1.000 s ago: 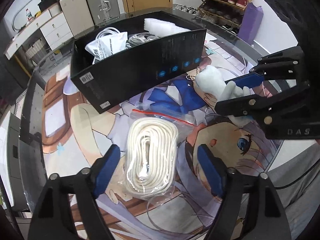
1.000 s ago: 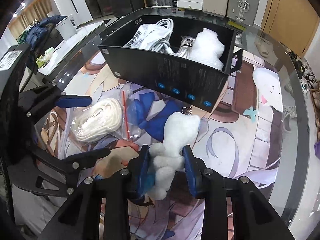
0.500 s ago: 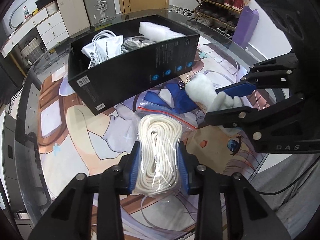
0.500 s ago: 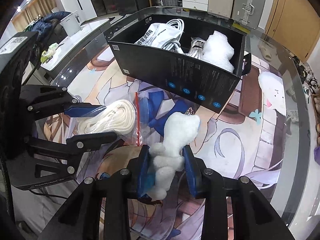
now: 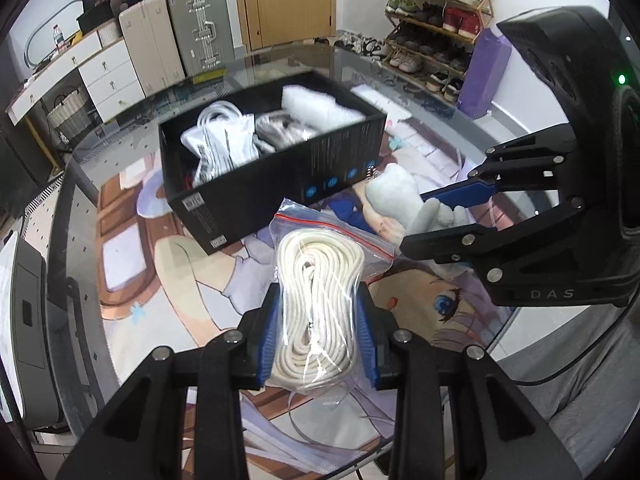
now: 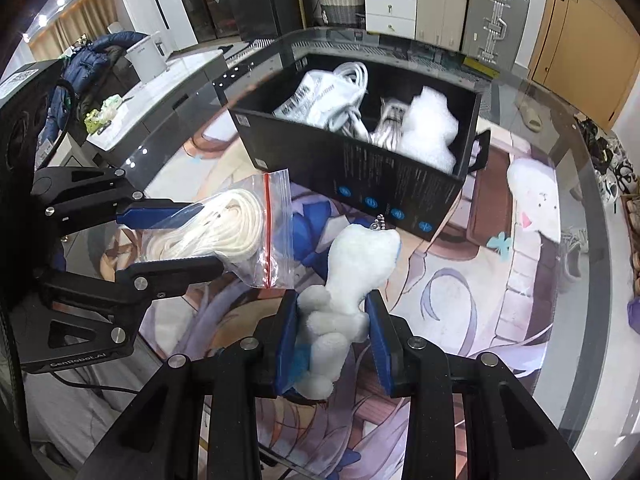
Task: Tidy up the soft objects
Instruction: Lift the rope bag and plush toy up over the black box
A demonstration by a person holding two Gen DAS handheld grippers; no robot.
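My left gripper [image 5: 318, 332] is shut on a clear zip bag of coiled white rope [image 5: 316, 296] and holds it above the mat; the bag also shows in the right wrist view [image 6: 224, 232]. My right gripper [image 6: 332, 340] is shut on a white plush toy [image 6: 352, 276] with a small chain, also lifted; the toy also shows in the left wrist view [image 5: 404, 200]. Ahead stands a black open box [image 5: 280, 184] holding white cables, a printed bag and white foam [image 6: 430, 132].
A printed anime mat [image 6: 460, 288] covers the round glass table [image 6: 592, 240]. Suitcases, white drawers and a shoe rack [image 5: 436, 20] stand beyond the table. A grey device [image 5: 24, 332] sits at the left edge.
My left gripper closed on the rope bag and lifted it off the mat. Both grippers rose with their loads, closer to the box.
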